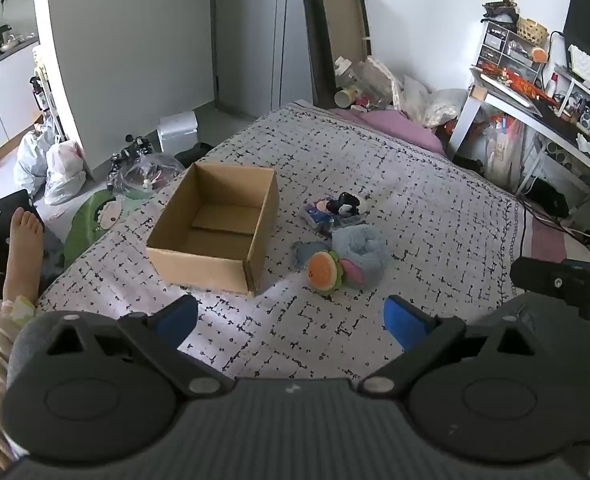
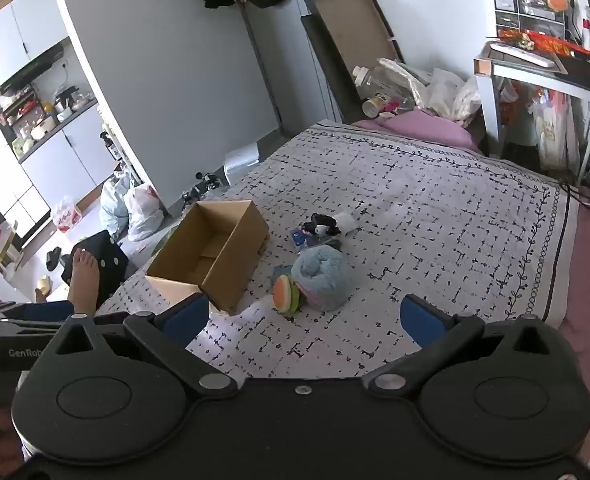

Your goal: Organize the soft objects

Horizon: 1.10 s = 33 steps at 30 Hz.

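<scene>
**Both grippers raised over the bed, nothing held, soft items lying ahead beside an open box**

Left gripper [image 1: 291,322]: jaws spread wide, nothing between the blue pads. It hangs above the patterned bedspread [image 1: 435,208], clear of every item.

Right gripper [image 2: 303,320]: likewise wide open and empty, above the same bedspread.

Nearest item ahead: a burger plush [image 1: 323,271], touching a rolled blue fluffy cloth [image 1: 361,254] just behind it. In the left view the pair sits slightly right of the jaw centreline; in the right view the pair lies close to the centreline, the plush [image 2: 288,294] a little left of it. The plush shows no clear long axis; how the roll's axis runs cannot be settled from these views.

Further on: a small heap of dark and white items [image 1: 337,210], contents too small to identify.

The cardboard box [image 1: 215,232] stands open and appears empty, left of the soft items, near but apart from them.

Judgement: no item has yet been boxed. Neither gripper is plainly nearer; the right is better lined up with the pile, while the left lies on the box side.
</scene>
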Each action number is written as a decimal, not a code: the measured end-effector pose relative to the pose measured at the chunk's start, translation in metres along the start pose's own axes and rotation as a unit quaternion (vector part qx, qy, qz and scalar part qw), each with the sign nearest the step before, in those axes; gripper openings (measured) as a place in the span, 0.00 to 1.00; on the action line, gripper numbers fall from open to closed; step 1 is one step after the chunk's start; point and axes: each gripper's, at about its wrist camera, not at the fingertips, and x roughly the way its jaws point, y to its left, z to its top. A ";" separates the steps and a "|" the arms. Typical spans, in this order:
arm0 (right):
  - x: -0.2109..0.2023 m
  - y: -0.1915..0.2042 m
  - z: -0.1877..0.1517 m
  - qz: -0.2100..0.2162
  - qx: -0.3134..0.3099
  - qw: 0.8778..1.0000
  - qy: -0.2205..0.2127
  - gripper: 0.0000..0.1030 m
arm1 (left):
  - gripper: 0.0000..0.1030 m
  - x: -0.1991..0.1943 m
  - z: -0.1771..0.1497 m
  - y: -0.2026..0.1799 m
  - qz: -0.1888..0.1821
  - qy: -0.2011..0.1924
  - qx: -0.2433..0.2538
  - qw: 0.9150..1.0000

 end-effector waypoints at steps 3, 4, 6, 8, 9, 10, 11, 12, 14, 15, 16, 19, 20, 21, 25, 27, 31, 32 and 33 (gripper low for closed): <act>0.002 -0.003 -0.001 -0.008 0.002 1.000 -0.001 1.00 | 0.96 0.001 0.000 0.000 0.000 -0.004 -0.002 1.000; 0.002 -0.005 -0.002 -0.008 0.004 1.000 -0.001 1.00 | 0.96 0.002 0.000 0.000 0.000 -0.002 -0.003 1.000; 0.004 0.000 0.000 -0.011 -0.006 1.000 0.007 1.00 | 0.96 -0.001 0.000 0.005 0.001 -0.011 -0.008 1.000; 0.002 0.005 -0.002 -0.014 -0.013 1.000 0.007 1.00 | 0.96 -0.005 0.002 0.005 0.002 -0.013 -0.010 1.000; 0.001 0.005 -0.003 -0.013 -0.015 1.000 0.006 1.00 | 0.96 -0.007 0.004 0.010 -0.001 -0.013 -0.012 1.000; 0.003 0.004 0.001 -0.012 -0.012 1.000 0.010 1.00 | 0.96 -0.007 0.002 0.009 0.000 -0.015 -0.011 1.000; 0.003 0.006 -0.003 -0.015 -0.018 1.000 0.006 1.00 | 0.96 -0.008 0.001 0.009 -0.001 -0.016 -0.011 1.000; 0.003 0.006 -0.004 -0.016 -0.020 1.000 0.005 1.00 | 0.96 -0.005 -0.001 0.005 -0.001 -0.014 -0.012 1.000; 0.002 0.005 -0.005 -0.013 -0.022 1.000 0.004 1.00 | 0.96 -0.004 -0.002 0.004 -0.001 -0.012 -0.012 1.000; 0.002 0.005 -0.005 -0.012 -0.023 1.000 0.004 1.00 | 0.96 -0.003 -0.002 0.004 0.000 -0.011 -0.011 1.000; 0.002 0.005 -0.005 -0.009 -0.022 1.000 0.005 1.00 | 0.96 -0.002 -0.003 0.004 0.001 -0.011 -0.012 1.000; 0.004 0.003 -0.003 -0.007 -0.016 1.000 0.004 1.00 | 0.96 0.000 -0.003 0.004 0.001 -0.007 -0.015 1.000; 0.004 0.003 -0.002 -0.009 -0.014 1.000 0.003 1.00 | 0.96 0.000 -0.003 0.003 0.000 -0.007 -0.015 1.000; 0.005 0.002 0.000 -0.011 -0.012 1.000 0.001 1.00 | 0.96 -0.001 -0.002 0.002 -0.001 -0.008 -0.014 1.000; 0.003 0.001 0.002 -0.013 -0.012 1.000 -0.004 1.00 | 0.96 -0.002 -0.003 0.002 0.000 -0.013 -0.013 1.000; 0.003 0.002 0.001 -0.013 -0.013 1.000 -0.004 1.00 | 0.96 -0.001 -0.004 0.003 0.000 -0.012 -0.014 1.000; 0.005 0.002 0.001 -0.015 -0.015 1.000 -0.001 1.00 | 0.96 0.000 -0.005 0.004 0.000 -0.010 -0.015 1.000; 0.006 0.003 0.000 -0.013 -0.016 1.000 0.001 1.00 | 0.96 0.000 -0.005 0.005 0.000 -0.010 -0.015 1.000; 0.006 0.003 0.000 -0.012 -0.017 1.000 0.003 1.00 | 0.96 0.000 -0.005 0.005 -0.001 -0.010 -0.015 1.000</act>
